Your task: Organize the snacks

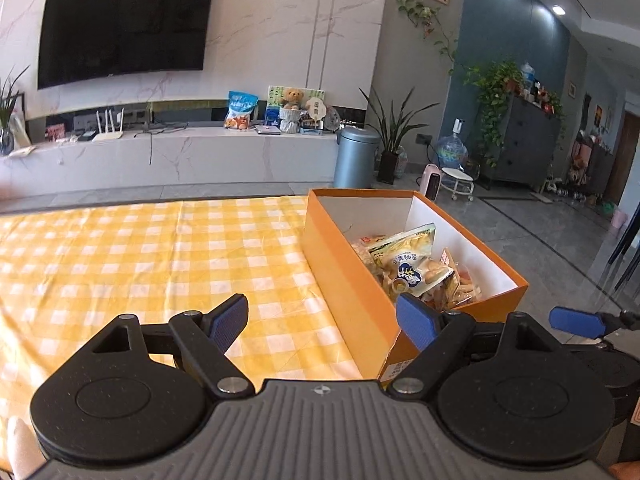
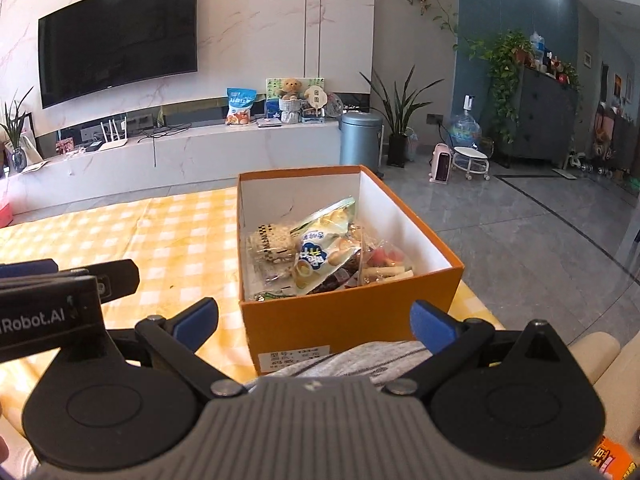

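Snacks [image 2: 316, 256] are seen piled inside an orange box [image 2: 352, 312] that stands on a yellow checked tablecloth [image 1: 160, 264], at the right-hand edge of the table. Beyond the table, a wall-mounted television [image 1: 124, 26], a marble console [image 1: 180, 152] with a blue snack bag [image 1: 240, 110] and a teddy bear [image 1: 291, 98], a grey bin [image 1: 356, 156] and potted plants [image 1: 394, 132] are visible.

The left gripper [image 1: 322, 322] is held with its jaws spread wide and nothing between them; its right pad [image 1: 416, 320] is seen in front of the box's near left corner. The right gripper [image 2: 314, 322] is likewise held wide open and empty, just before the box's labelled near wall, with a grey striped cloth [image 2: 360, 360] below it.

In the box, a blue-and-white pouch [image 2: 320, 258], a checked pack of puffed cakes [image 2: 270, 244] and several smaller clear-wrapped packs [image 2: 384, 268] are heaped together; the far half of the box shows bare white lining.
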### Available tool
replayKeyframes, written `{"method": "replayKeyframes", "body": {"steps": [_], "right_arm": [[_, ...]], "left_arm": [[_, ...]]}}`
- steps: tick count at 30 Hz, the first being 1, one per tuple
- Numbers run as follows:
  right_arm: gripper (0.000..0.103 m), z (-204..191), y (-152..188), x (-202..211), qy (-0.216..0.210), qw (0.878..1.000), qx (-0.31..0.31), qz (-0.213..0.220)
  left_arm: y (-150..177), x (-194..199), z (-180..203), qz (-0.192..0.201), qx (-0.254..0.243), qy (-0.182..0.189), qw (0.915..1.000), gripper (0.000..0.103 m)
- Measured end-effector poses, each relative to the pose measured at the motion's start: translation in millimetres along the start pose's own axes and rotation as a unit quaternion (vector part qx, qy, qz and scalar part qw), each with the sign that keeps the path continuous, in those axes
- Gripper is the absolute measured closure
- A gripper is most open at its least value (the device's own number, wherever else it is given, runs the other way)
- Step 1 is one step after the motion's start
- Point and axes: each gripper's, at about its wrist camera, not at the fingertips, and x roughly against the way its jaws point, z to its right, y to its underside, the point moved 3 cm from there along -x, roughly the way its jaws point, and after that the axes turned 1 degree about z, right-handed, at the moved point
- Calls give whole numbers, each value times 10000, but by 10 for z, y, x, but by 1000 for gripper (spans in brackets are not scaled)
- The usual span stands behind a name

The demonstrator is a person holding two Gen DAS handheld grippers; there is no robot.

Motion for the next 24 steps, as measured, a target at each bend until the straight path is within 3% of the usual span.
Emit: {"method": "replayKeyframes", "body": {"steps": [9, 24], "right_arm": [[4, -45, 12, -87, 88, 9997, 152, -144], [4, -75, 23, -96, 124, 9997, 164, -157]], "left_arm": [[83, -39, -49, -217, 43, -128, 9997, 5], [102, -32, -114, -217, 135, -86, 9996, 4]]}}
